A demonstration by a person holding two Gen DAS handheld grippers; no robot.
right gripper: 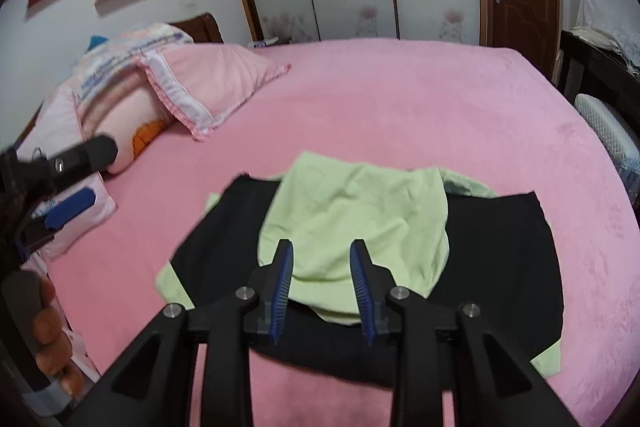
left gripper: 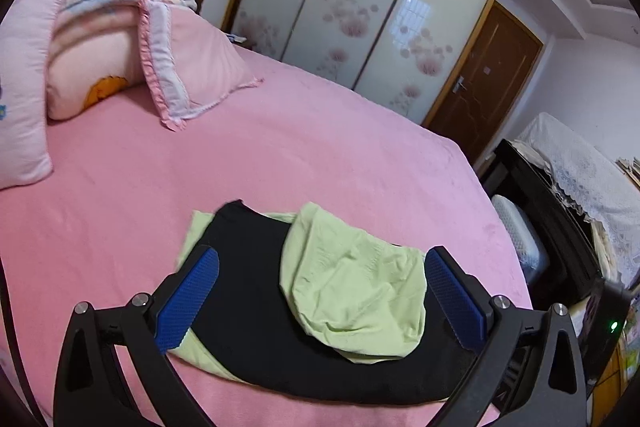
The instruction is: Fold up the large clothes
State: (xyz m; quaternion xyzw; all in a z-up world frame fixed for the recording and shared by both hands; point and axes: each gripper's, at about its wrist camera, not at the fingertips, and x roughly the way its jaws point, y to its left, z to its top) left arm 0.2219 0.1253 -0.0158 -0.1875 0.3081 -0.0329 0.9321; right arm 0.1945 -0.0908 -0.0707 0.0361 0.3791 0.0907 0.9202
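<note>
No readable writing. Left hand-held gripper [left gripper: 320,291] released wide, right hand-held gripper [right gripper: 322,277] released, above green-black garment [right gripper: 360,227]; bare pink bed [right gripper: 400,99] toward 12 o'clock.

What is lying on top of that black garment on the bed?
A crumpled light green piece lies over the middle of the black garment. More green peeks out beneath its edges; how they connect is hidden.
</note>
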